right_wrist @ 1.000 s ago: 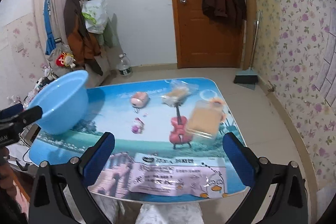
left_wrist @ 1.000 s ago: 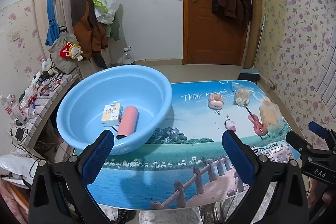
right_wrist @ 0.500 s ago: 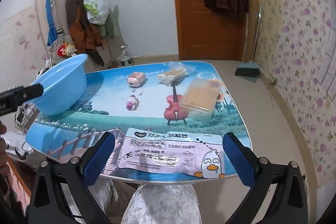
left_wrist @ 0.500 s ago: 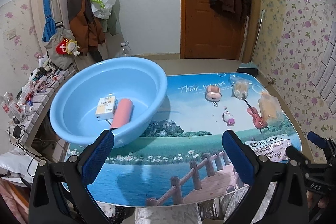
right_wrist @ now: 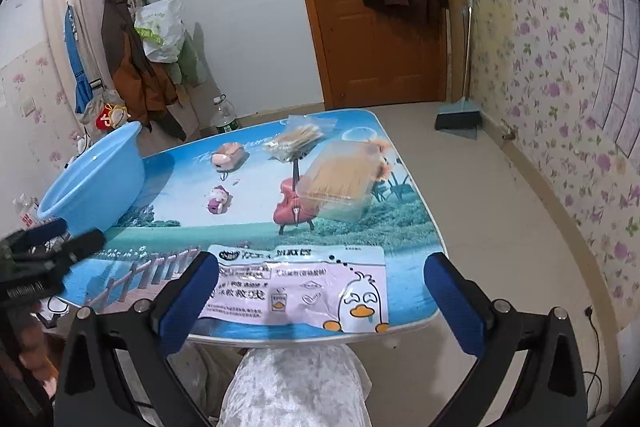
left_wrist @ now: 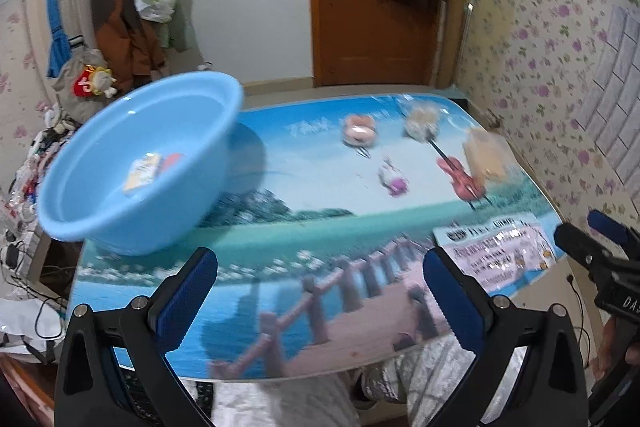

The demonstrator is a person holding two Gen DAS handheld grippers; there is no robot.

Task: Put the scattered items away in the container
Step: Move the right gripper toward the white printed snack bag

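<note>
The picture-printed table [right_wrist: 256,239] carries a blue basin [left_wrist: 132,163] at its ten o'clock corner, a box and pink tube inside. A duck-print packet [right_wrist: 304,291] lies at six o'clock, directly ahead of the wide-open right gripper [right_wrist: 320,291]. The left gripper [left_wrist: 320,291] is spread wide too, empty.

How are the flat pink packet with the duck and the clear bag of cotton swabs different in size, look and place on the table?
The pink packet is larger and lies flat at the near edge of the table; the bag of cotton swabs is smaller and lies at the far end. The pink packet is printed with text and a duck, while the bag of cotton swabs is clear. Both remain outside the blue basin.
</note>
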